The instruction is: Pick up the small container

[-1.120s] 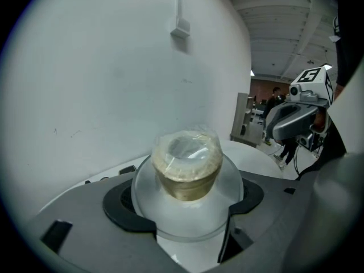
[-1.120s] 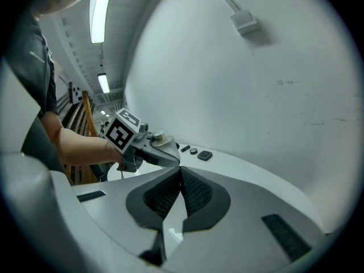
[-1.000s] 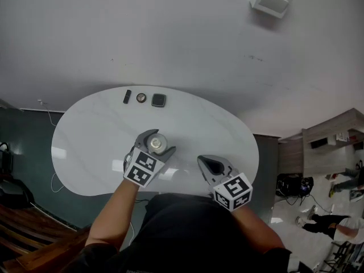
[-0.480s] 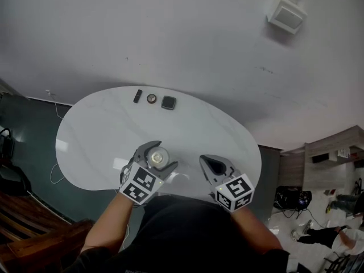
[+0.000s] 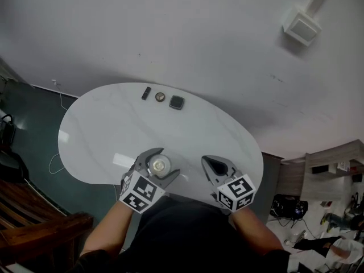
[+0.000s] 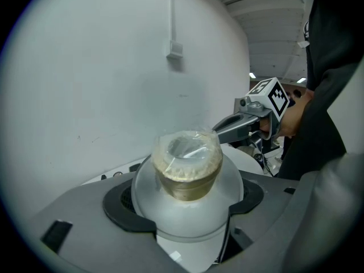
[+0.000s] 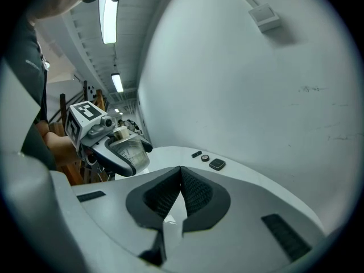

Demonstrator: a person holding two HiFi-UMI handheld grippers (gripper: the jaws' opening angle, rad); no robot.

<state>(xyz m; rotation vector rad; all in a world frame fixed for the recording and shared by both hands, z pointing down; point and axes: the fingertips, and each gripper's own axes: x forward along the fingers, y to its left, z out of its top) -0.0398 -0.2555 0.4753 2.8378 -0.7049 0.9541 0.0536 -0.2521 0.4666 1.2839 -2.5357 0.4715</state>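
**Already clamped: the small container sits in the left claw**

Plainly, the left claw (image 5: 168, 161) is closed on the small container (image 6: 187, 169), with one dark pad on each side of its rounded lower body. The head view places it over the near edge of the white table (image 5: 102, 129), just in front of the person. From the right gripper view it seems to hang clear of the tabletop, though its base cannot be seen. The right claw (image 7: 181, 183) hovers near it on the person's right, its jaws pressed together with nothing between them.

The container is a little translucent cup with tan contents in its upper part and a crinkled clear film (image 6: 185, 148) stretched over the mouth. It is probably light, with thin walls that flex, so hard squeezing could buckle it or push the contents against the film. The smooth plastic also looks slippery. The lower body, where the pads now sit, looks like the right place to hold it, well below the film. Keeping it upright matters, since the film is the only closure visible.

At the far side of the table, well apart from both claws, lie a small black stick (image 5: 147, 92), a round object (image 5: 160, 96) and a dark square object (image 5: 177, 102).
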